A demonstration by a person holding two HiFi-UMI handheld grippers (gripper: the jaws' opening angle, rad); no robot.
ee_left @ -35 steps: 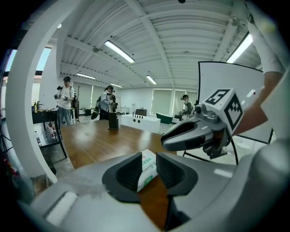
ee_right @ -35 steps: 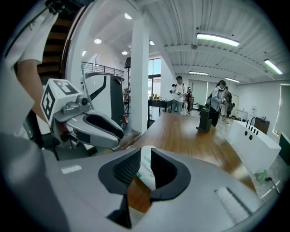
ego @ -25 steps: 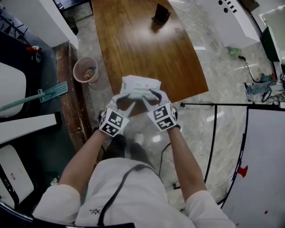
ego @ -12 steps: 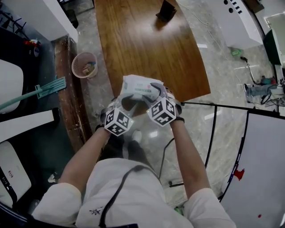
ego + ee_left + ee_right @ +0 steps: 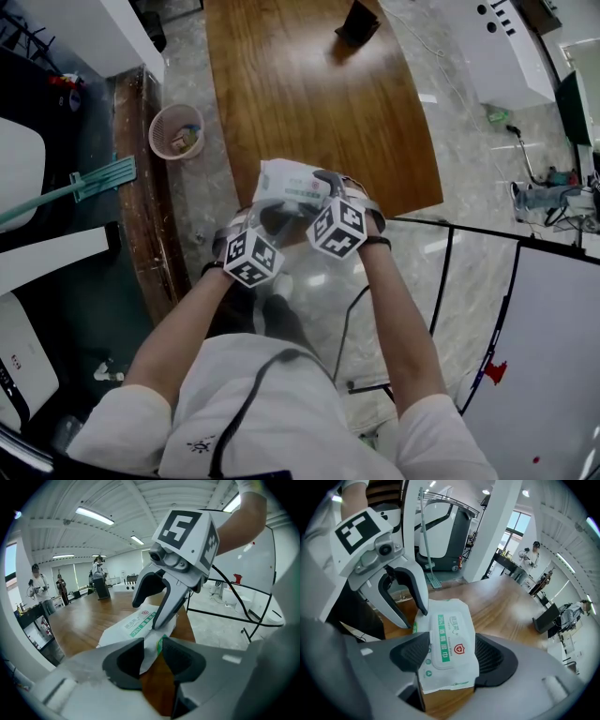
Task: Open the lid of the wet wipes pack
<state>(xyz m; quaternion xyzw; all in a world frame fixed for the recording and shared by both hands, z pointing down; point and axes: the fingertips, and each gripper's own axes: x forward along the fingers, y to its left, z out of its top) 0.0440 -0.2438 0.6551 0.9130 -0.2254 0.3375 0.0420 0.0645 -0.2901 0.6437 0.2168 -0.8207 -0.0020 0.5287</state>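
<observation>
Right gripper view showed the right tongs [image 5: 449,656], just opened wider, straddling the wipes pack [image 5: 451,679] lengthwise, its lid [image 5: 448,637] still shut. The left tongs [image 5: 152,656], just closing, pinched its far corner.

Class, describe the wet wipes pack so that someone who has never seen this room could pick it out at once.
Start at the long wooden table. At its end nearest the person is the wet wipes pack: soft, flat and white. Unlike the dark object at the far end, it bears a shut lid with a green stripe and a red shield.
</observation>
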